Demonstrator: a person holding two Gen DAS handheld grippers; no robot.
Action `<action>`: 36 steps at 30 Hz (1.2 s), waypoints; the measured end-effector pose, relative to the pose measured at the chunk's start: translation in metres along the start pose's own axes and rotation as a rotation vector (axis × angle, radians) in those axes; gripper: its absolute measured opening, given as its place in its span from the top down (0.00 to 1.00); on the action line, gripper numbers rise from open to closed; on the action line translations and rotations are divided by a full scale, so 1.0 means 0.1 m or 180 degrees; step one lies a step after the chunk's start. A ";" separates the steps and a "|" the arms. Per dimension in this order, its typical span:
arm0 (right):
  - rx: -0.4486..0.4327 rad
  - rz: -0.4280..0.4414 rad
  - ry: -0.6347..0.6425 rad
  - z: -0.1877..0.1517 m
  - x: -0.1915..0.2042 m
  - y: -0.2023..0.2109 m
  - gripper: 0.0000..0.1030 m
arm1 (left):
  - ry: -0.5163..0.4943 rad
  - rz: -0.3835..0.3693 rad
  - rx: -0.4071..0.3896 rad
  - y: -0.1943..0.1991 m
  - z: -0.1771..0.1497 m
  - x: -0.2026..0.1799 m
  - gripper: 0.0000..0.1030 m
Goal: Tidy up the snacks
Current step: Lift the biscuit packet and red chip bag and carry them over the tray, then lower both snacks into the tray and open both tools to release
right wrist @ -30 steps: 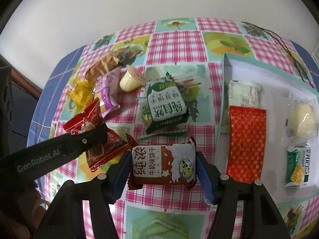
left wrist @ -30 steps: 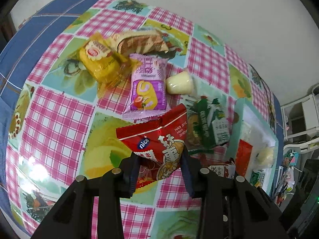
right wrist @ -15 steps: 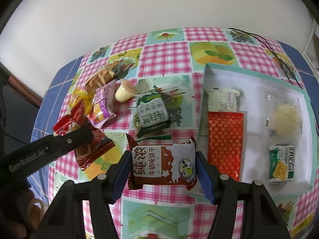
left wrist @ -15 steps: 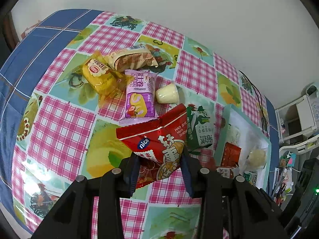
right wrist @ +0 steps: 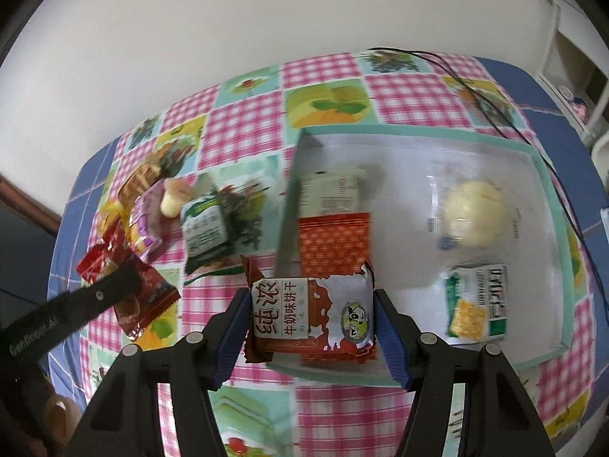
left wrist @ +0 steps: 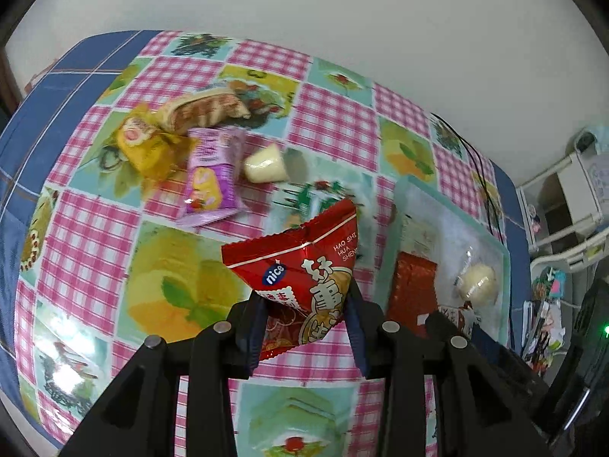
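- Two grippers in my views, each clamped on a packet and held above the checked tablecloth.
- Left gripper: I have its fingers pressed on both sides of the red peanut packet, lifted off the cloth, near the box's left wall.
- Right gripper: I have its blue pads closed against the ends of the brown-and-white milk biscuit packet, which hangs over the near-left corner of the box.
- Teal box, white inside: I count four items in it, namely a pale packet, an orange-red packet just in front of it, a clear-wrapped round bun, and a green-and-white packet.
- On the cloth left of the box: green packet, small cream jelly cup, purple packet, yellow packet, brown-striped packet.
- Black cable runs across the cloth behind the box.
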State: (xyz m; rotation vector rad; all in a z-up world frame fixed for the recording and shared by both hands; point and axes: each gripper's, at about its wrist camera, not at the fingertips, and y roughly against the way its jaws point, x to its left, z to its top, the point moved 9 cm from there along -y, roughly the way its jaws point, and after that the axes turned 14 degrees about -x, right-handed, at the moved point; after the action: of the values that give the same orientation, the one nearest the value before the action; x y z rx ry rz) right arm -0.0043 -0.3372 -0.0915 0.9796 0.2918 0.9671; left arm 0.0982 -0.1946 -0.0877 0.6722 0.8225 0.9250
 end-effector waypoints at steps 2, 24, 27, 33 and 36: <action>-0.0011 -0.0032 -0.0046 0.02 -0.10 0.01 0.36 | -0.0073 -0.0024 0.0018 -0.02 -0.04 -0.12 0.62; -0.0130 -0.0516 -0.0636 0.04 -1.54 0.27 0.36 | -0.1019 -0.0316 0.0228 -0.20 -0.73 -1.39 0.62; -0.0139 -0.0579 -0.0673 0.02 -1.68 0.29 0.36 | -0.1086 -0.0347 0.0235 -0.24 -0.78 -1.47 0.62; -0.0073 -0.0668 -0.0749 -0.07 -1.87 0.23 0.36 | -0.1121 -0.0348 0.0310 -0.35 -0.88 -1.55 0.62; -0.0014 -0.0701 -0.0773 -0.12 -1.91 0.17 0.36 | -0.1121 -0.0329 0.0364 -0.42 -0.93 -1.55 0.62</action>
State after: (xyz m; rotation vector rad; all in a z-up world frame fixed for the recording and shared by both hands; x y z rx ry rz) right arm -0.1299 -0.4799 -0.1217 1.0266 0.1886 0.6413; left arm -0.0167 -0.3365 -0.1211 0.8557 0.5919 0.6449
